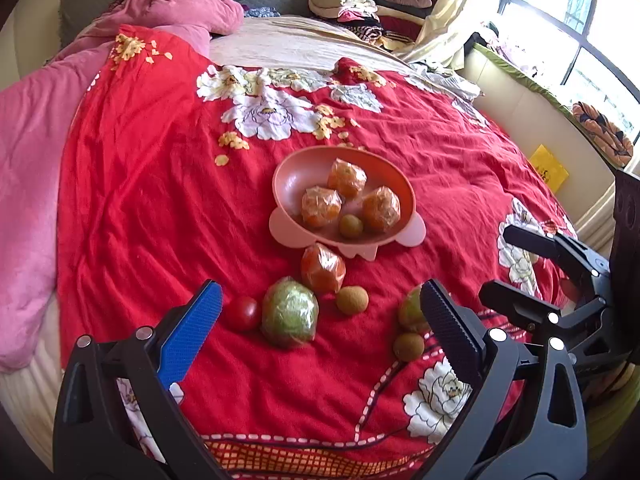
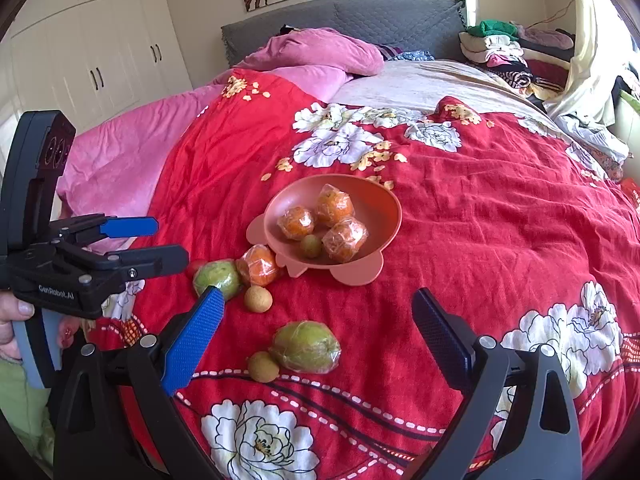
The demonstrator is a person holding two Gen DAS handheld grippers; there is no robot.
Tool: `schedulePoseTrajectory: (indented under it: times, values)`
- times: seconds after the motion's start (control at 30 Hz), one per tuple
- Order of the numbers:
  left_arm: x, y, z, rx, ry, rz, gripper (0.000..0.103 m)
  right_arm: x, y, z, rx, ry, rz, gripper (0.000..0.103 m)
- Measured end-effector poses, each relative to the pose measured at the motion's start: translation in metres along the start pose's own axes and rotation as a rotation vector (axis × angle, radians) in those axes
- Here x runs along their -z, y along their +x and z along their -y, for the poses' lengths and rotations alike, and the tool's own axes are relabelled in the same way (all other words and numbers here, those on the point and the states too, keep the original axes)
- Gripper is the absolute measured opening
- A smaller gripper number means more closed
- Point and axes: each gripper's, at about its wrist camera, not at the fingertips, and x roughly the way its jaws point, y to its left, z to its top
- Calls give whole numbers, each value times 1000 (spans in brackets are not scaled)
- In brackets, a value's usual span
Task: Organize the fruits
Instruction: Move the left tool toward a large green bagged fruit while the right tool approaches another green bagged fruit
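Left wrist view: the left tongs (image 1: 320, 304) stand spread wide and hold nothing, poised above the red floral bedspread (image 1: 160, 200). Between the two fingers lie a small red tomato (image 1: 242, 313), a plastic-wrapped green fruit (image 1: 290, 312), a wrapped orange (image 1: 323, 268) and a small brown round fruit (image 1: 352, 299). The tomato touches the green fruit; the orange sits just beside the near foot of the pink bowl (image 1: 288, 184). A second green fruit (image 1: 410, 314) is partly hidden behind the right finger, with another small brown fruit (image 1: 408, 346) just below it.

Right wrist view: the right tongs (image 2: 318, 308) are likewise released and empty. Nearest to them lies the second green fruit (image 2: 306, 346), touching its small brown neighbour (image 2: 263, 366). Farther out, the first green fruit (image 2: 218, 278), the loose orange (image 2: 259, 265) and a brown fruit (image 2: 258, 298) cluster at the bowl's left foot.

The bowl (image 2: 376, 200) rests on the bedspread (image 2: 480, 220) and contains three wrapped oranges (image 2: 335, 205) and one small greenish-brown fruit (image 2: 311, 245).

The left tool (image 2: 132, 242) appears at the left edge of the right view, gripped by a hand (image 2: 12, 320). Beyond the bedspread lie a pink quilt (image 1: 36, 140), a grey headboard (image 2: 380, 16) and stacked clothes (image 1: 352, 0).
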Motion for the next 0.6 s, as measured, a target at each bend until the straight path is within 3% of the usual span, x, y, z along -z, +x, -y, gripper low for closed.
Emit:
schedulePoseTrajectory:
  times: [0.6]
  values:
    - [44,14,-6,14,-19,-73,93,30,8,-2,8,5,-76,95]
